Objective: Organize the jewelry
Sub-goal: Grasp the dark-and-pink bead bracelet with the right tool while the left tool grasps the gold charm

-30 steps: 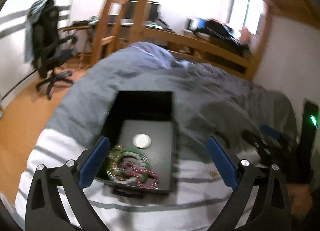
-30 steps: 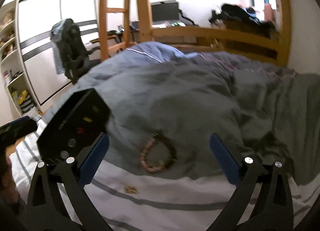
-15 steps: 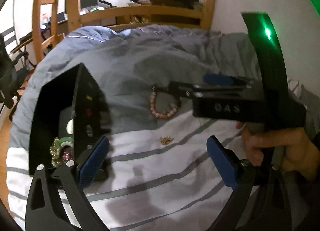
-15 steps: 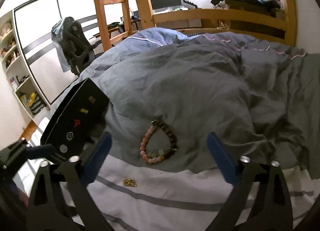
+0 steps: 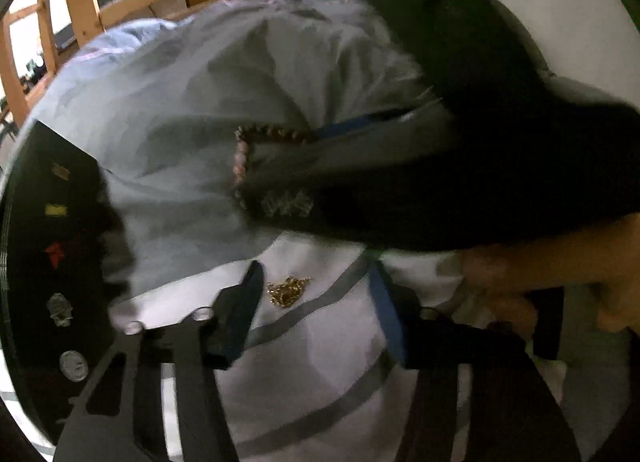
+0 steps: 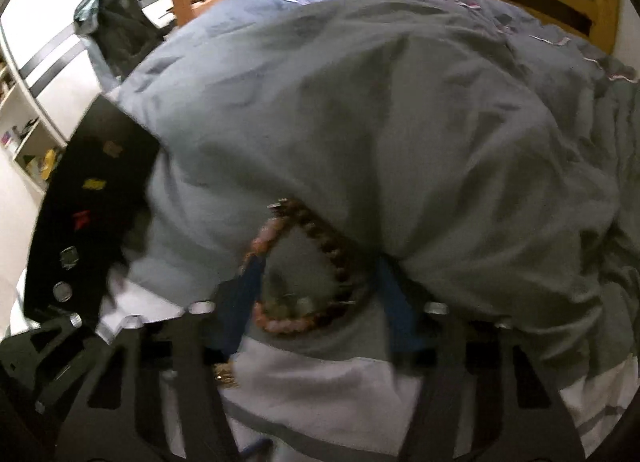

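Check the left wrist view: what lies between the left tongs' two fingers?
The small gold chain lies on the white striped sheet between the left tongs, close to one finger; otherwise only bare sheet.

- The black jewelry box (image 6: 92, 218) stands at the left with its lid raised, walling off that side.
- A raised fold of the grey duvet (image 6: 400, 134) rises just beyond the beaded bracelet (image 6: 316, 274) and closes the far side.
- The right gripper (image 6: 320, 302) has its fingers spread to either side of the bracelet; the gap between them is filled by the beads.
- In the left wrist view the right gripper's dark body (image 5: 440, 190) crosses the right and far side over the bracelet, blocking approach from there.
- The small gold chain (image 5: 288, 290) lies on the white striped sheet (image 5: 320, 382) between the left gripper's (image 5: 316, 294) spread fingers; the near sheet is open.
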The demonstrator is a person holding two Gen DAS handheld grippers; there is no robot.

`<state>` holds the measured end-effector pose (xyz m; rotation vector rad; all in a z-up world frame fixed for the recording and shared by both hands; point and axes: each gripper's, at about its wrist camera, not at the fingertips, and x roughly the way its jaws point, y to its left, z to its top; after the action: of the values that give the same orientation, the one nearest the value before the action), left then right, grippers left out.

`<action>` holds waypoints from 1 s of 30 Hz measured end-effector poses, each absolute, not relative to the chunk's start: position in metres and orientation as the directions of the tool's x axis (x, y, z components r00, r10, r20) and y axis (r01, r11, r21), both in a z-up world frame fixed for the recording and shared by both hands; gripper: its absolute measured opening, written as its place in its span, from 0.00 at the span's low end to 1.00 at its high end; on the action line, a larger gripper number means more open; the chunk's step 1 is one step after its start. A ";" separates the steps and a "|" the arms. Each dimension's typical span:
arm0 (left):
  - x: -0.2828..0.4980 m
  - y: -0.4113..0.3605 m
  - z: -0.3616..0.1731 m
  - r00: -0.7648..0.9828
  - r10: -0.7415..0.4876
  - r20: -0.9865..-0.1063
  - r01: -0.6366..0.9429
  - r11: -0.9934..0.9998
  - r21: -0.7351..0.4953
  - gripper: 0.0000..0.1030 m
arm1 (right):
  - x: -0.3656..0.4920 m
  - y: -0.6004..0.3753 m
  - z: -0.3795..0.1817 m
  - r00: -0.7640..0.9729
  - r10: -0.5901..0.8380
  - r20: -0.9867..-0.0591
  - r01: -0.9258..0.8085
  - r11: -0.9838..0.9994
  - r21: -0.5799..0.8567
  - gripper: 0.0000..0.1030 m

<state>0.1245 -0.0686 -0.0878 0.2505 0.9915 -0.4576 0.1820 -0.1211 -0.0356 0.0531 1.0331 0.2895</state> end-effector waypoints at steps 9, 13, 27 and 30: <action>0.135 -0.048 -0.094 0.403 -0.302 -0.864 0.420 0.900 -0.119 0.06 | 0.171 -0.148 -0.025 0.538 0.376 -0.754 -0.162 0.924 0.345 0.08; 0.124 -0.039 -0.082 0.431 -0.341 -0.836 0.416 0.897 -0.151 0.05 | 0.153 -0.152 -0.009 0.597 0.462 -0.656 -0.215 0.880 0.424 0.08; 0.107 -0.017 -0.064 0.462 -0.392 -0.795 0.400 0.893 -0.208 0.34 | 0.143 -0.155 0.000 0.625 0.502 -0.598 -0.242 0.853 0.463 0.08; 0.117 -0.038 -0.073 0.453 -0.345 -0.822 0.433 0.891 -0.136 0.60 | 0.143 -0.157 -0.003 0.620 0.502 -0.602 -0.236 0.852 0.467 0.08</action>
<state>0.1168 -0.0384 -0.0733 0.0976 0.9907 -0.4813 0.1428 -0.1567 -0.0029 0.3627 0.7958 0.4349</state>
